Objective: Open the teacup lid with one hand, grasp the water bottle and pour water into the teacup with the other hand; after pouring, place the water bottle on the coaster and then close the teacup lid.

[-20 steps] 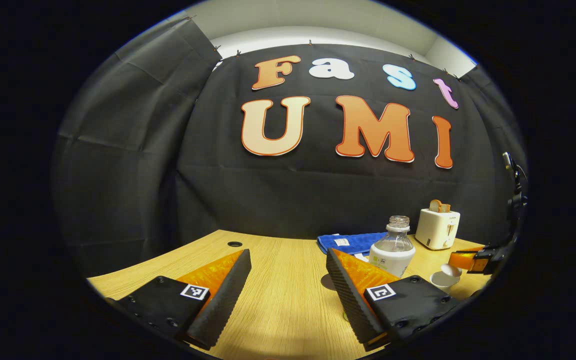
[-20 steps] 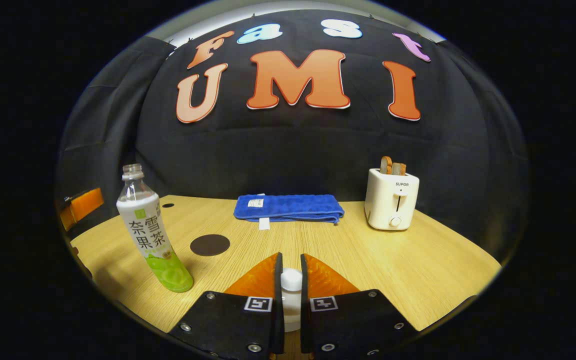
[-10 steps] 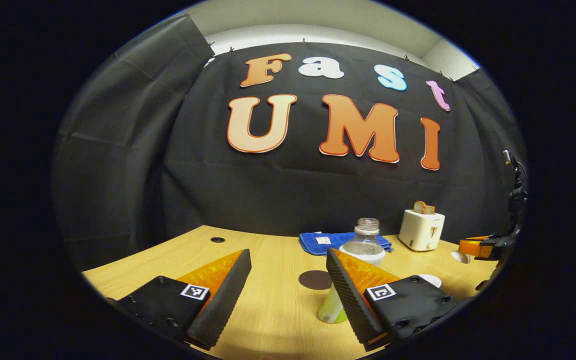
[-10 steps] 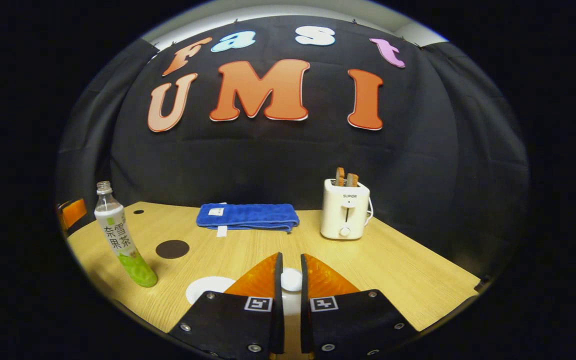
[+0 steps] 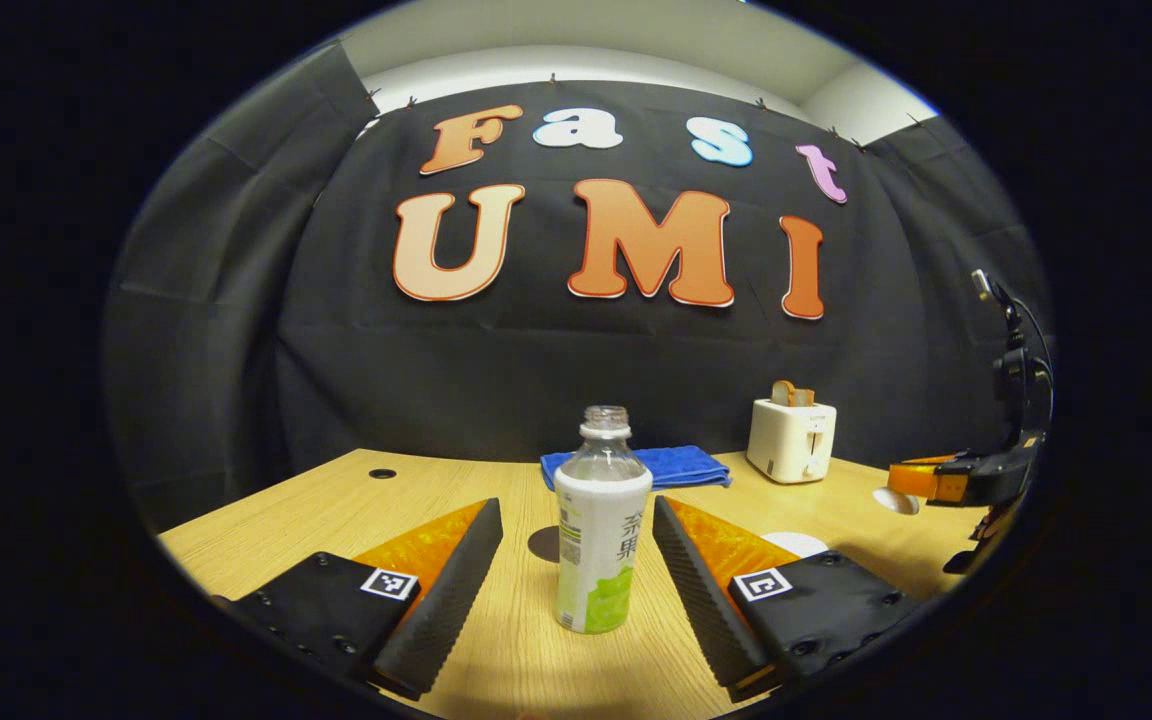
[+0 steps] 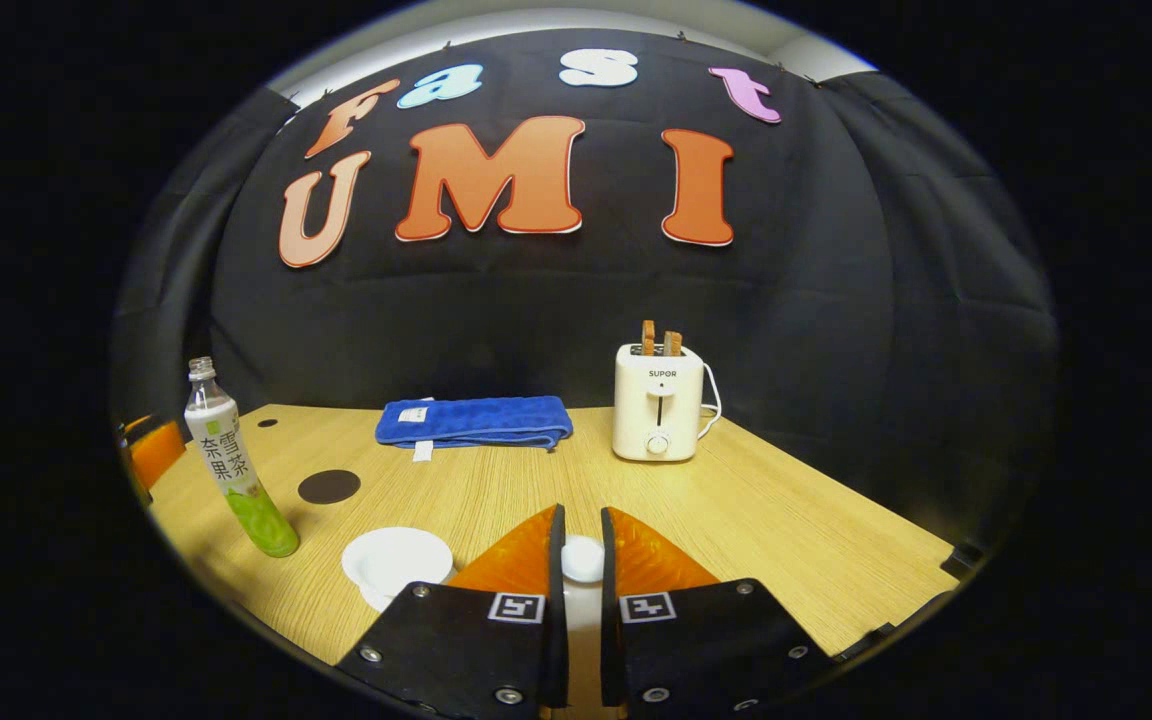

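Observation:
The water bottle (image 5: 601, 520), clear with a white and green label and no cap, stands upright on the table. It sits in the gap of my open left gripper (image 5: 576, 508), and neither finger touches it. Behind it lies the dark round coaster (image 5: 541, 543). The white teacup (image 6: 398, 560) stands uncovered, also seen as teacup (image 5: 796, 545). My right gripper (image 6: 582, 512) is shut on the knob of the white teacup lid (image 6: 582, 558), held up to the cup's right. The bottle (image 6: 236, 465) and coaster (image 6: 328, 486) lie to the left.
A folded blue towel (image 6: 476, 422) lies at the back of the wooden table (image 6: 786, 520). A white toaster (image 6: 658, 400) with two slices in it stands beside it. The other gripper (image 5: 946, 478) hovers at the right in the left gripper view.
My left gripper has swung toward the bottle, which now stands centred between its open fingers. My right gripper has carried the lid up and off to the right, baring the cup.

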`<state>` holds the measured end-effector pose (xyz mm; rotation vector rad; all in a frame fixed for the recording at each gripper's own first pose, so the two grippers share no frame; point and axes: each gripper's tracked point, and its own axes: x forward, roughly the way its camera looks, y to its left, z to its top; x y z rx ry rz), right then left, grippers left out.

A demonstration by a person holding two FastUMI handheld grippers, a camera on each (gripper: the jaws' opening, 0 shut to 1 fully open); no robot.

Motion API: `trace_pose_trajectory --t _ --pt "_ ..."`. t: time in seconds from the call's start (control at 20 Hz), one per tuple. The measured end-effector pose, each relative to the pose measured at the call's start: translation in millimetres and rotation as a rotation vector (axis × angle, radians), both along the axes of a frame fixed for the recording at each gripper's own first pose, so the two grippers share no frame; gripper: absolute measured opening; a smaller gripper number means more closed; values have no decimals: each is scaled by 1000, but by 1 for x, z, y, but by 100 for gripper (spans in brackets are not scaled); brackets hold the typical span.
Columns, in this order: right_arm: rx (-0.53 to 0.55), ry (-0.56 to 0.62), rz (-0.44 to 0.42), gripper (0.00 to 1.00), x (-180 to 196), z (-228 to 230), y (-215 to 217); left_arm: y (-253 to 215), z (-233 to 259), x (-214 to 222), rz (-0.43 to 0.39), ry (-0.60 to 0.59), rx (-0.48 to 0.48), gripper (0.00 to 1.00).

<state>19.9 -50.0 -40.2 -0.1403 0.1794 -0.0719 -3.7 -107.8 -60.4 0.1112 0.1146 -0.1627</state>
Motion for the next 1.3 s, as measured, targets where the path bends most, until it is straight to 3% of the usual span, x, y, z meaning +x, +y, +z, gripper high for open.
trace_pose_trajectory --t 0.6,1.15,1.2,1.3 --pt "48 22 -60 13 -5 -7 -29 -11 -58 27 16 91 37 99" --pt "87 35 -70 13 -1 -8 -34 -17 -80 48 10 152 86 99" --pt "88 34 -68 13 0 -7 -34 -15 -79 47 20 148 88 96" --pt "91 33 -67 13 0 -7 -34 -17 -81 50 13 152 77 72"
